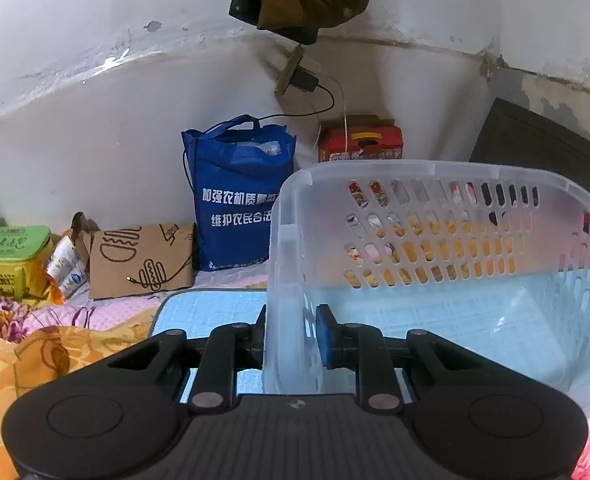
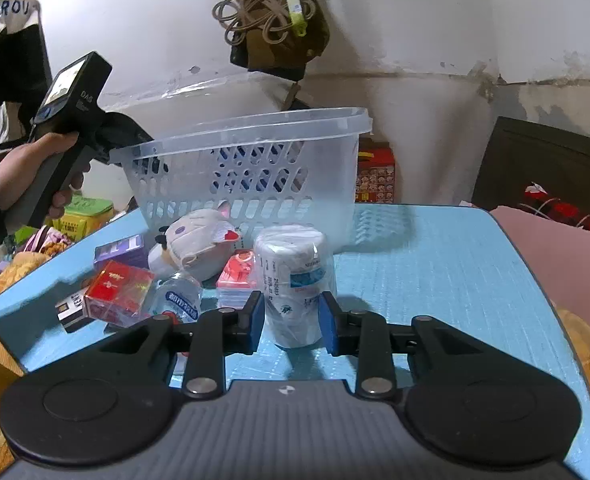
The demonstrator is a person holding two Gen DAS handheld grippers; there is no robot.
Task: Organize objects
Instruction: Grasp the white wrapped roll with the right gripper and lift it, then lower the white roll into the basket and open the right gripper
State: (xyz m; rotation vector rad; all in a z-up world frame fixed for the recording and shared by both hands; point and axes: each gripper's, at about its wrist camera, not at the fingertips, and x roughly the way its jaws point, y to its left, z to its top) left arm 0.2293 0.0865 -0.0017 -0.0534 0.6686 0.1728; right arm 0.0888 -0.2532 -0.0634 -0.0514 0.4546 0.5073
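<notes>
Translucent plastic fills the left wrist view — the basket [image 1: 435, 240] sits tilted on the blue table [image 1: 199, 312], and the left gripper [image 1: 293, 334] is clamped on its near wall, one pad outside, the blue pad [image 1: 323, 336] inside. From the right wrist view, a hand [image 2: 35, 172] at ten o'clock carries that left gripper [image 2: 135, 148] onto the basket [image 2: 255, 160] rim.

Now the right gripper [image 2: 293, 322] — it is closed on the wrapped white bottle [image 2: 295, 280], which stands upright on the table [image 2: 435, 280] at dead centre, a pad on each flank. The wrap blurs the label, so the contents are hard to read.

At nine o'clock of the bottle lies the clutter: a plush toy [image 2: 199, 244] touching the basket's foot, a red box [image 2: 117, 292] on top of other packs, a small clear bottle [image 2: 177, 296] beside it, a purple box [image 2: 121, 250] behind, and a pink packet [image 2: 237, 276] just left of the bottle.

Beyond the basket in the left wrist view, a blue tote bag [image 1: 235, 200] stands against the wall at twelve o'clock.
</notes>
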